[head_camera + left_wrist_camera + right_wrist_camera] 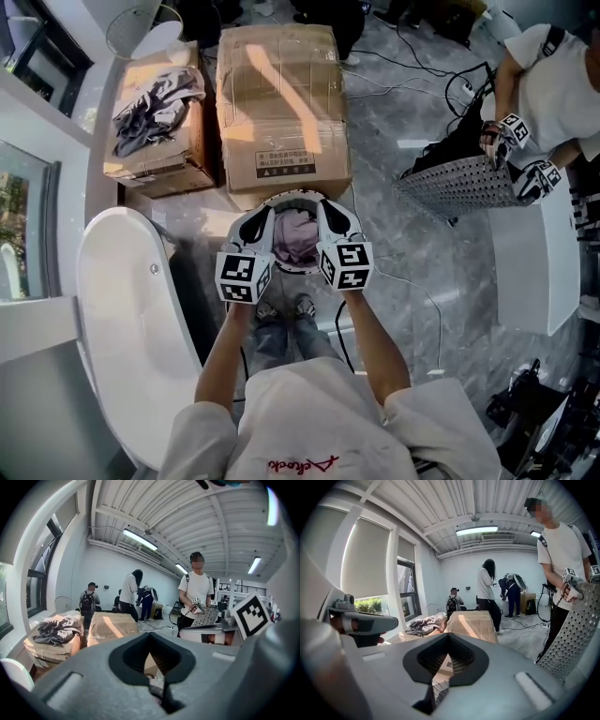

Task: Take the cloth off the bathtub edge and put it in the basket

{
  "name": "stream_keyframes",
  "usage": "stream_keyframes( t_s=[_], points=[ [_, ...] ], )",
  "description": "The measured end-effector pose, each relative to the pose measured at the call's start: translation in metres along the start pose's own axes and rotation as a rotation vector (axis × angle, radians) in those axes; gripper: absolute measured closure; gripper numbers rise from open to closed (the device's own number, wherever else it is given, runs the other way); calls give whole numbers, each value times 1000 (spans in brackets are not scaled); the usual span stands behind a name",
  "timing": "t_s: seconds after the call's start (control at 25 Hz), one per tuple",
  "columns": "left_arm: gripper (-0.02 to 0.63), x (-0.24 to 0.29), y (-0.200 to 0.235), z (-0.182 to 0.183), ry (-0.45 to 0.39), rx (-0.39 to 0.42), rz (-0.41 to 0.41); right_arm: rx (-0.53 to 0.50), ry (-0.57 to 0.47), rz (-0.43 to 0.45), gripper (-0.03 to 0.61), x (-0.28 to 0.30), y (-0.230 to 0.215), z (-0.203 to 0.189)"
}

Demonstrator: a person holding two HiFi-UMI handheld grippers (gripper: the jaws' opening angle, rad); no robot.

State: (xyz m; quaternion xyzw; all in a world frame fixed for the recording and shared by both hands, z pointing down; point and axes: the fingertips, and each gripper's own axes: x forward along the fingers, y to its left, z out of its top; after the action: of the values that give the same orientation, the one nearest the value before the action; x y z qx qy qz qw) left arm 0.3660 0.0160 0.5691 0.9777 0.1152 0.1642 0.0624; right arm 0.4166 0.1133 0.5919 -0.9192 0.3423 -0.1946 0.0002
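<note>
Both grippers sit right over the round white basket (298,196), side by side. The left gripper (258,223) has its jaws pressed together, and you can see the same thing in its own view (160,688). The right gripper (436,686) is squeezed tight too, tips meeting, and in the head view (328,214) it sits at the basket's rim just beside the left one.

The crumpled pale pink cloth (296,236) is down inside the basket, between the two grippers and a bit below them. I can't tell whether either tip touches the rim.

The white oval bathtub (122,319) is off to the left of the left gripper and nearer the person. Ahead of both grippers is a big taped cardboard box (281,103). Left of that is a smaller cardboard box (155,155) with a heap of grey clothes (155,103) on top. Well to the right of the right gripper, another person in a white shirt (553,84) holds a perforated metal basket (459,187).
</note>
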Motion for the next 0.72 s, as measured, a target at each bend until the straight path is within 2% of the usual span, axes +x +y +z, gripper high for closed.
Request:
stream_keyframes(
  t_s=[0.48, 0.72],
  points=[
    [611, -32, 2, 65, -106, 75, 28, -68, -145, 46, 572, -30, 30, 71],
    [611, -48, 6, 92, -154, 102, 38, -102, -192, 55, 572, -42, 45, 94]
  ],
)
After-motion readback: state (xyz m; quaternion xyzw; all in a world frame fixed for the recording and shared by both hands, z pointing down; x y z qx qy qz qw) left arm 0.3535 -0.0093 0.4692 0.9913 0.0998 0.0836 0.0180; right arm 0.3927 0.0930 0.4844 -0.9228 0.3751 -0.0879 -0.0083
